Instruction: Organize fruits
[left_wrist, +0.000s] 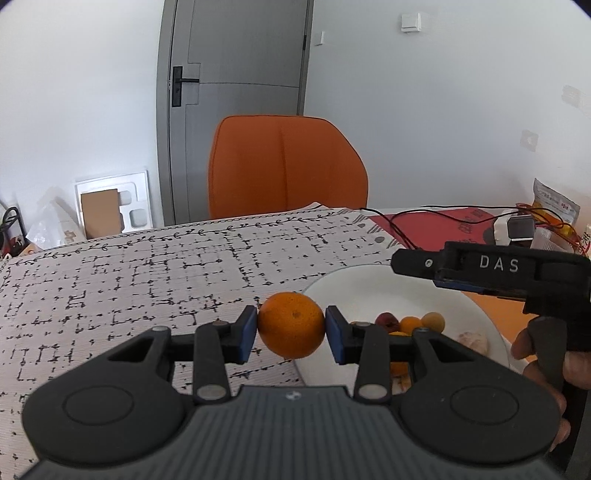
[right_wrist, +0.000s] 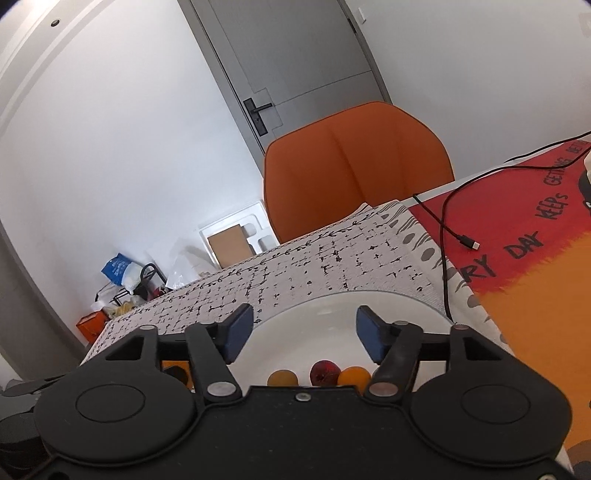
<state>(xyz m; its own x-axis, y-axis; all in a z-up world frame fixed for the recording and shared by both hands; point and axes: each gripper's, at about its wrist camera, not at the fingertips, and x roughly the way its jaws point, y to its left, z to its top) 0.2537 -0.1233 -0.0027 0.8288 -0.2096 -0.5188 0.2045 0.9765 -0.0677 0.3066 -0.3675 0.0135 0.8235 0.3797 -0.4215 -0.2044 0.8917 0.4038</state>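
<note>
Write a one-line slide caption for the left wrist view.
Left tool grips an orange beside the white plate.

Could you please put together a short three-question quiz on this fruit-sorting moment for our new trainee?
1. True or false: the left gripper is shut on the orange.
2. Multiple choice: what lies between the fingers of the right gripper? A) a dark red fruit, B) nothing, only the white plate shows beyond them, C) a cable.
3. Short answer: where are the small fruits lying?

Key
1. True: both blue pads press on the orange's sides.
2. B: the jaws stand apart with no fruit between them.
3. On the white plate, at its near part, below the right gripper.
</note>
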